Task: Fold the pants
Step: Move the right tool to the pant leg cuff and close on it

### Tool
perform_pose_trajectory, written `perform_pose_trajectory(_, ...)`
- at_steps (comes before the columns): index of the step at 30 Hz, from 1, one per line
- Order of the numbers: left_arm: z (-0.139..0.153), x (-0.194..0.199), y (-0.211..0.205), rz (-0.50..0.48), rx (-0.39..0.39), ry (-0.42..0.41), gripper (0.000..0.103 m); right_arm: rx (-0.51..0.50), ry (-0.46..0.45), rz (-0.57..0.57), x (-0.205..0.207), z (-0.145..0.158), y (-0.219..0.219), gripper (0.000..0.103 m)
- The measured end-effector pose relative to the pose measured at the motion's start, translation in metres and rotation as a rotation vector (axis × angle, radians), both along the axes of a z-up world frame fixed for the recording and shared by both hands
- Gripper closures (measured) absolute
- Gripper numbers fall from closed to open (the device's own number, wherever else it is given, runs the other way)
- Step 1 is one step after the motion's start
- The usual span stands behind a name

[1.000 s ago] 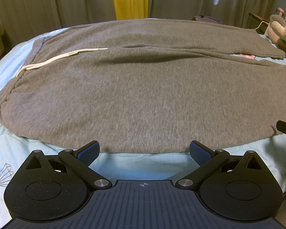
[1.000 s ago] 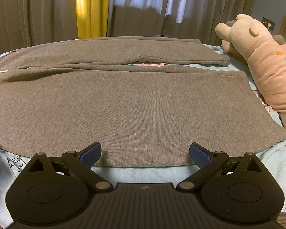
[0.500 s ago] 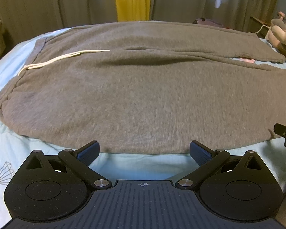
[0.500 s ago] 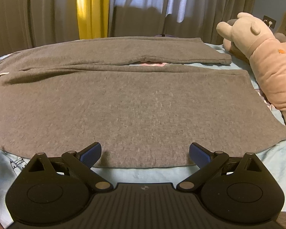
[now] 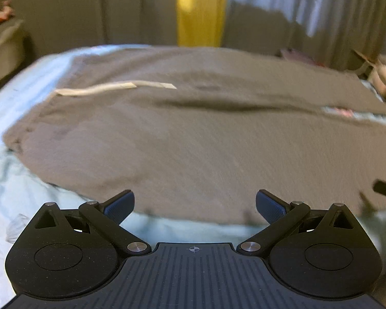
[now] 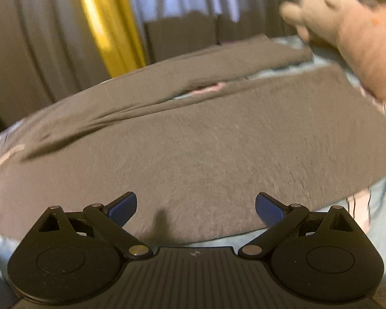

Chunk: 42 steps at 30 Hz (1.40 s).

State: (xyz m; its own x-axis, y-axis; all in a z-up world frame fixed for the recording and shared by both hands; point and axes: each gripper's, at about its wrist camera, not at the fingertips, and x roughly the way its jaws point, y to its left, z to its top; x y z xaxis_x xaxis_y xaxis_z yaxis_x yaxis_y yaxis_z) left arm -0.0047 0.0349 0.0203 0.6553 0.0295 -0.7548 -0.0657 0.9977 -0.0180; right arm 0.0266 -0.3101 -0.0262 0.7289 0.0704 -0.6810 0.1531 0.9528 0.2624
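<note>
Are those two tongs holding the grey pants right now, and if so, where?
No. Both the left tongs and right tongs are open and empty, above the near edge of the pants.

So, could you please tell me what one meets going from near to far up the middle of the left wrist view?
Left hand-held gripper → light blue bedsheet → grey pants → yellow curtain strip.

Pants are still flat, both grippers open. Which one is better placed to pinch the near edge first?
Right, probably. The right gripper already has the near hem of the pants between its open fingers; the left gripper sits just short of that edge, over the sheet.
</note>
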Motion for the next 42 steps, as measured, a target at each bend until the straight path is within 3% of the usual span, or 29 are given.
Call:
perform_pose_trajectory(4, 0.017, 0.01, 0.005, 0.099, 0.087, -0.115, 0.0, 0.13, 0.085, -0.094, 0.023, -0.009, -0.027, 0.004)
perform_pose_trajectory(6, 0.021, 0.025, 0.006, 0.126, 0.092, -0.124, 0.0, 0.202, 0.153, -0.129, 0.038, -0.018, -0.04, 0.004)
perform_pose_trajectory(8, 0.021, 0.048, 0.007, 0.162, 0.065, -0.118, 0.0, 0.209, 0.167, -0.137, 0.048, -0.02, -0.044, 0.004)
perform_pose_trajectory(11, 0.016, 0.082, 0.012, 0.231, -0.013, -0.099, 0.0, 0.153, 0.231, -0.094, 0.066, -0.021, -0.04, 0.003)
perform_pose_trajectory(13, 0.008, 0.105, 0.016, 0.28, -0.049, -0.084, 0.0, 0.061, 0.31, -0.03, 0.079, -0.023, -0.027, 0.003)
perform_pose_trajectory(15, 0.001, 0.114, 0.021, 0.338, -0.064, -0.103, 0.0, -0.034, 0.384, 0.049, 0.09, -0.024, -0.016, 0.003)
perform_pose_trajectory(17, -0.01, 0.123, 0.03, 0.369, -0.097, -0.131, 0.0, -0.047, 0.44, 0.114, 0.105, -0.016, -0.014, 0.004)
perform_pose_trajectory(19, -0.024, 0.124, 0.037, 0.404, -0.103, -0.155, 0.0, 0.031, 0.367, 0.126, 0.125, 0.006, -0.027, 0.004)
perform_pose_trajectory(23, -0.047, 0.12, 0.05, 0.444, -0.117, -0.178, 0.0, 0.068, 0.2, 0.022, 0.2, 0.043, -0.049, 0.007)
perform_pose_trajectory(25, -0.052, 0.122, 0.056, 0.422, -0.154, -0.166, 0.0, 0.057, 0.156, -0.027, 0.251, 0.049, -0.054, 0.023)
perform_pose_trajectory(27, -0.058, 0.125, 0.056, 0.411, -0.15, -0.17, 0.0, 0.055, 0.126, -0.066, 0.301, 0.052, -0.059, 0.064)
perform_pose_trajectory(28, -0.062, 0.127, 0.055, 0.403, -0.135, -0.171, 0.0, 0.052, 0.118, -0.101, 0.328, 0.051, -0.062, 0.068)
perform_pose_trajectory(30, -0.068, 0.131, 0.053, 0.386, -0.107, -0.161, 0.0, 0.101, 0.097, -0.189, 0.372, 0.045, -0.071, 0.069)
perform_pose_trajectory(35, -0.081, 0.135, 0.036, 0.339, 0.03, -0.155, 0.0, 0.191, 0.111, -0.397, 0.441, 0.02, -0.091, 0.054)
perform_pose_trajectory(37, -0.084, 0.135, 0.032, 0.333, 0.057, -0.168, 0.0, 0.188, 0.129, -0.454, 0.46, 0.011, -0.101, 0.054)
perform_pose_trajectory(41, -0.087, 0.134, 0.035, 0.348, 0.037, -0.191, 0.0, 0.216, 0.164, -0.514, 0.478, -0.008, -0.109, 0.054)
perform_pose_trajectory(42, -0.087, 0.135, 0.035, 0.347, 0.041, -0.196, 0.0, 0.197, 0.163, -0.507, 0.479, -0.008, -0.108, 0.063)
